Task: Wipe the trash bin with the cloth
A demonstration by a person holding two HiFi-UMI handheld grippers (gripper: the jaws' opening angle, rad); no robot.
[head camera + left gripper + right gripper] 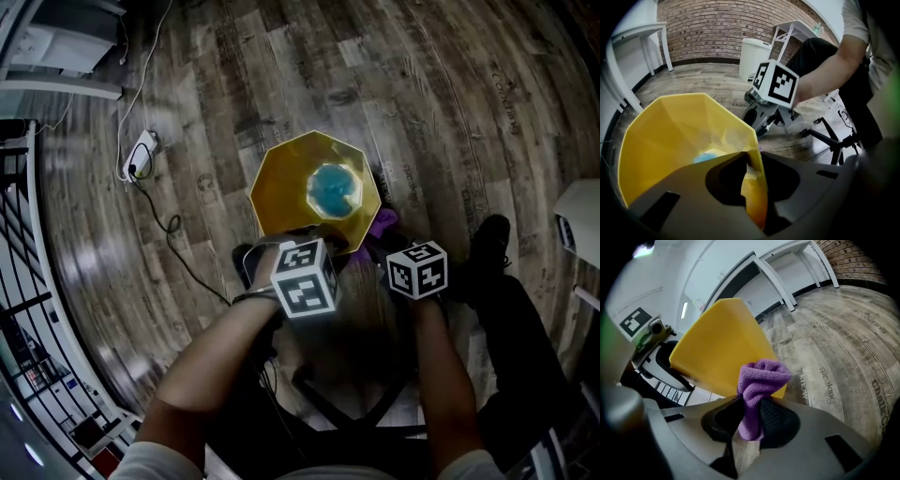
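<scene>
While gripping trash bin [670, 136] rim in left claw [751, 161], expect light, flexing, slippery plastic; soft cloth [761, 376] pinched in right claw [749, 408], beside bin wall.

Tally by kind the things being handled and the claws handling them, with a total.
trash bin: 1 (yellow)
cloth: 1 (purple)
claws: 2 (left claw shut on the trash bin's rim, right claw shut on the cloth)
Total: 4
</scene>
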